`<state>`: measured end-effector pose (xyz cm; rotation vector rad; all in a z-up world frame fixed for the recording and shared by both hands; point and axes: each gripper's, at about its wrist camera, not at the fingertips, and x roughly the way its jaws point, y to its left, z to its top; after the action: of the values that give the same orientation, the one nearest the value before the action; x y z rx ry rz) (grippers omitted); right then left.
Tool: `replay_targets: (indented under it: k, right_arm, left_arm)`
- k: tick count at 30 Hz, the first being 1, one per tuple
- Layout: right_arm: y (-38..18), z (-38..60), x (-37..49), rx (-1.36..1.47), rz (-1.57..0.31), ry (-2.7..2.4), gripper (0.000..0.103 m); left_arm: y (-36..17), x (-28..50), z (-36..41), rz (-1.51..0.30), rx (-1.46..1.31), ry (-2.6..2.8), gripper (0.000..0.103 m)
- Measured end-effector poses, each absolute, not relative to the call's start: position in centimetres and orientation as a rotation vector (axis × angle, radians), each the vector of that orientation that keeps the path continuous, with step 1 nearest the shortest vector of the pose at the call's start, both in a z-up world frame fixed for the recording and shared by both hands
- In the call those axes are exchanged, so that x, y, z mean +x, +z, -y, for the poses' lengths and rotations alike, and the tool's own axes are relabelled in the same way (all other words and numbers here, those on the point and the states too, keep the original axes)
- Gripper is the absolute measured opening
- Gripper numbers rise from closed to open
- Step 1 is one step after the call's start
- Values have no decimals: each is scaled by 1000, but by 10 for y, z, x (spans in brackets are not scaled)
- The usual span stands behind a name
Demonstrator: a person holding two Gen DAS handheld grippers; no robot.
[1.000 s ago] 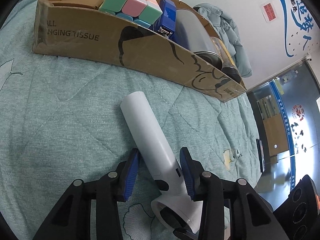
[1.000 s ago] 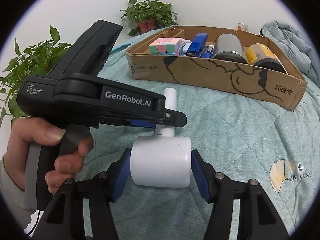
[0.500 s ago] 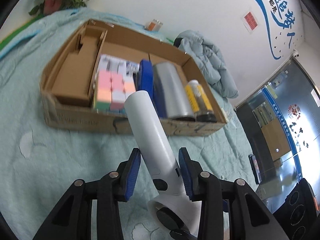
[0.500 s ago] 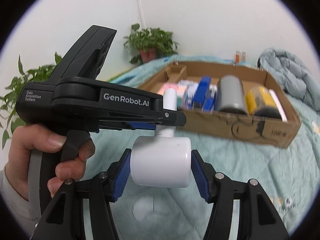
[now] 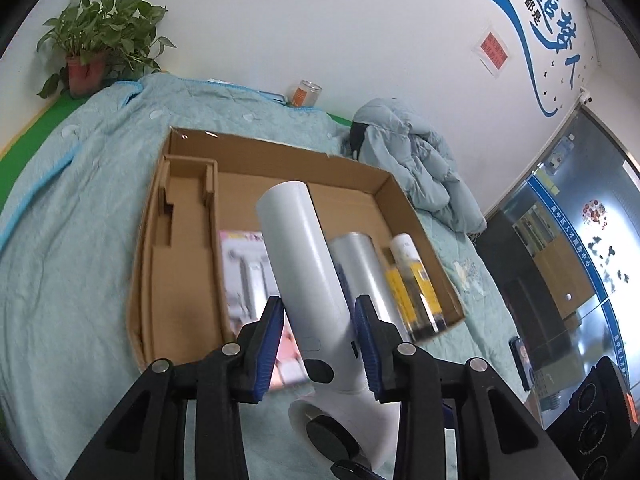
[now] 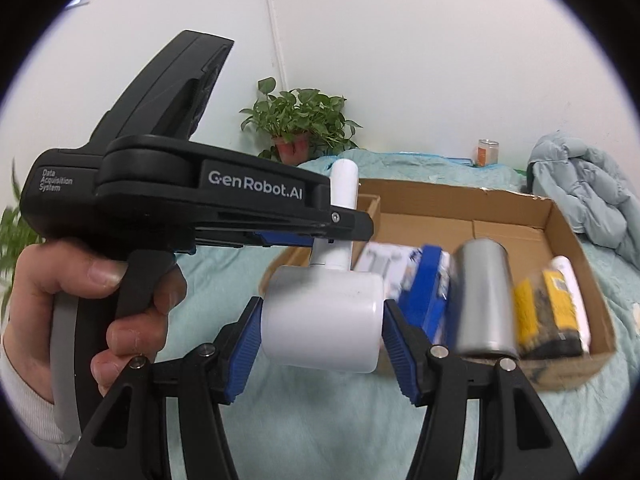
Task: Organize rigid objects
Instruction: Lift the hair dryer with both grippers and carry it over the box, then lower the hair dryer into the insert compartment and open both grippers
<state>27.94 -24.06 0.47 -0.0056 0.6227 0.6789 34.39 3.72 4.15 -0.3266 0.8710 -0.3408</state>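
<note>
A white T-shaped device is held in the air by both grippers. My left gripper [image 5: 320, 332] is shut on its long handle [image 5: 304, 252], which points out over the cardboard box [image 5: 280, 152]. My right gripper [image 6: 322, 332] is shut on its thick cylindrical head [image 6: 324, 320], just in front of the box [image 6: 460, 196]. Inside the box lie a silver can [image 5: 360, 264], a yellow-and-black bottle [image 5: 412, 280], a blue stapler [image 6: 426, 284] and a white packet [image 5: 244, 268]. The handle hides part of the box's contents.
The box sits on a pale green quilt [image 5: 72, 240]. A light-blue jacket [image 5: 416, 168] is bunched at the box's far right. A potted plant [image 5: 100, 40] and a small jar [image 5: 306, 94] stand by the wall. A hand [image 6: 100, 292] holds the left gripper's body [image 6: 160, 200].
Both grippers have lifted the white device off the quilt and carried it up toward the box. The left wrist view now looks down into the box.
</note>
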Motion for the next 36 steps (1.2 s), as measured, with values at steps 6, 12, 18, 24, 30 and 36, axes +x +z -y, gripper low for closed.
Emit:
replay_targets:
  k: [6, 12, 18, 24, 30, 36]
  right_arm:
    - [5, 208, 326, 51, -716, 693, 58]
    - [-13, 176, 353, 98, -798, 636, 58]
    - [-20, 163, 364, 122, -834, 674, 61]
    - [-12, 183, 342, 93, -757, 672, 85]
    - [-16, 228, 299, -28, -738, 644, 86]
    - [-33, 299, 277, -60, -747, 483, 86]
  left_arm:
    - [33, 403, -78, -918, -339, -330, 34]
    - [-3, 443, -110, -986, -379, -331, 34]
    - [-23, 448, -127, -1014, -414, -281, 50]
    - [10, 404, -114, -829, -313, -242, 82]
    - [38, 320, -69, -591, -129, -111, 103]
    - [10, 246, -9, -494, -100, -5, 103]
